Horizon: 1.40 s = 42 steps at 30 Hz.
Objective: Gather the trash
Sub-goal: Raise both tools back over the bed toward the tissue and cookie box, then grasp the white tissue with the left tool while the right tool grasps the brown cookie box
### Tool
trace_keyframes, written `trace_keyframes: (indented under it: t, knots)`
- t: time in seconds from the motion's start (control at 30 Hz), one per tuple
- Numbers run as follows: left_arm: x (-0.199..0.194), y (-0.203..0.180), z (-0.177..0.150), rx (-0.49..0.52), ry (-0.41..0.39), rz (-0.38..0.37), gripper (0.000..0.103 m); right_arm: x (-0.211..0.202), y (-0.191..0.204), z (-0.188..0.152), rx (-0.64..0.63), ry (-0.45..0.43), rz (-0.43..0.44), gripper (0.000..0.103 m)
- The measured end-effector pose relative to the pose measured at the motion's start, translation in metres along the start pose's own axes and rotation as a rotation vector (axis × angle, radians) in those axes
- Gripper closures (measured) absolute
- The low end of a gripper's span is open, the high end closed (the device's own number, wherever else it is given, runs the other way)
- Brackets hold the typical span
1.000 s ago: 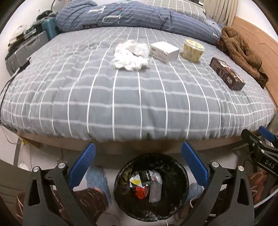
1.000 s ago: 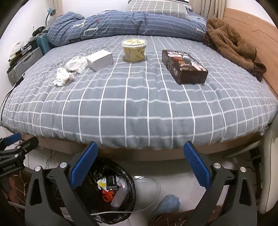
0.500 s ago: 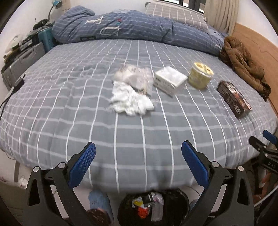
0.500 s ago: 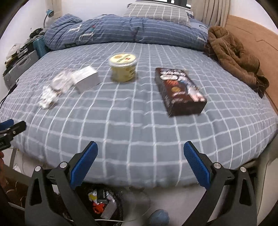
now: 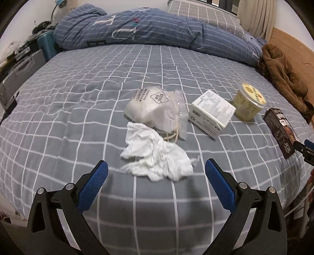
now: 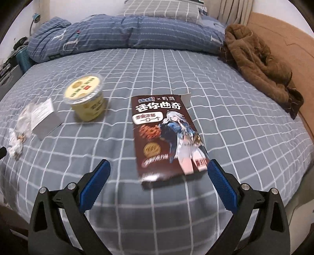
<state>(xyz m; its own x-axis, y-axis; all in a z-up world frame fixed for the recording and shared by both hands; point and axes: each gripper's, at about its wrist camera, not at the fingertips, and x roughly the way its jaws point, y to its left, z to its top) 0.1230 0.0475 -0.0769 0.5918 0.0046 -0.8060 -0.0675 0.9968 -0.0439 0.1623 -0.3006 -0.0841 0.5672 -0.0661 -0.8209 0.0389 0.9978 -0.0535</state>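
Trash lies on a grey checked bed point(image 5: 58, 117). Crumpled white tissue point(image 5: 157, 155) sits just ahead of my open left gripper point(image 5: 156, 176), nothing between its fingers. Behind the tissue are a clear plastic packet point(image 5: 157, 106), a white carton point(image 5: 213, 111), a yellow lidded tub point(image 5: 249, 102) and a dark brown cookie box point(image 5: 280, 131). In the right wrist view the cookie box point(image 6: 166, 135) lies flat directly ahead of my open right gripper point(image 6: 159, 172), its near end between the fingertips' line. The tub point(image 6: 86, 98), carton point(image 6: 44, 117) and tissue point(image 6: 14, 143) lie to its left.
A rolled blue quilt point(image 5: 147, 29) and a checked pillow point(image 6: 162, 9) lie across the far side of the bed. A brown jacket point(image 6: 259, 62) is heaped at the right by a wooden headboard point(image 6: 290, 51). Suitcases point(image 5: 21, 72) stand at the left.
Both grippers have moved up from the bin on the floor and forward over the bed. The bin has dropped out of view. The tissue and the cookie box are now close ahead.
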Motion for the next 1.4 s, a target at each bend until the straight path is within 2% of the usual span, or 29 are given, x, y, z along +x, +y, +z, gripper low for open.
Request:
trace_keyframes:
  t: [0.17, 0.37, 0.6, 0.7, 0.8, 1.0, 1.07, 1.13, 1.4]
  knots:
    - [0.020, 0.001, 0.010, 0.001, 0.006, 0.008, 0.006, 0.023, -0.003, 0.006, -0.012, 0.024, 0.006, 0.008]
    - [0.034, 0.000, 0.018, 0.000, 0.020, 0.020, 0.006, 0.033, -0.012, 0.015, -0.019, 0.030, 0.000, 0.008]
    - [0.047, -0.003, 0.018, 0.002, 0.042, 0.033, 0.008, 0.042, -0.025, 0.016, 0.004, 0.075, 0.037, 0.008]
    - [0.051, -0.005, 0.018, 0.006, 0.049, 0.023, 0.013, 0.049, -0.023, 0.013, 0.019, 0.100, 0.043, 0.008]
    - [0.057, -0.009, 0.017, 0.020, 0.061, 0.022, 0.023, 0.051, -0.020, 0.011, 0.027, 0.106, 0.051, 0.008]
    - [0.061, -0.013, 0.014, 0.046, 0.071, 0.036, 0.051, 0.055, -0.015, 0.009, 0.039, 0.111, 0.047, 0.008]
    - [0.061, -0.013, 0.014, 0.048, 0.074, 0.033, 0.062, 0.055, -0.015, 0.008, 0.049, 0.107, 0.040, 0.012]
    - [0.060, -0.013, 0.013, 0.052, 0.073, 0.041, 0.067, 0.055, -0.016, 0.007, 0.058, 0.104, 0.035, 0.012]
    - [0.055, -0.017, 0.011, 0.064, 0.062, 0.054, 0.068, 0.046, -0.012, 0.004, 0.070, 0.081, 0.002, 0.013]
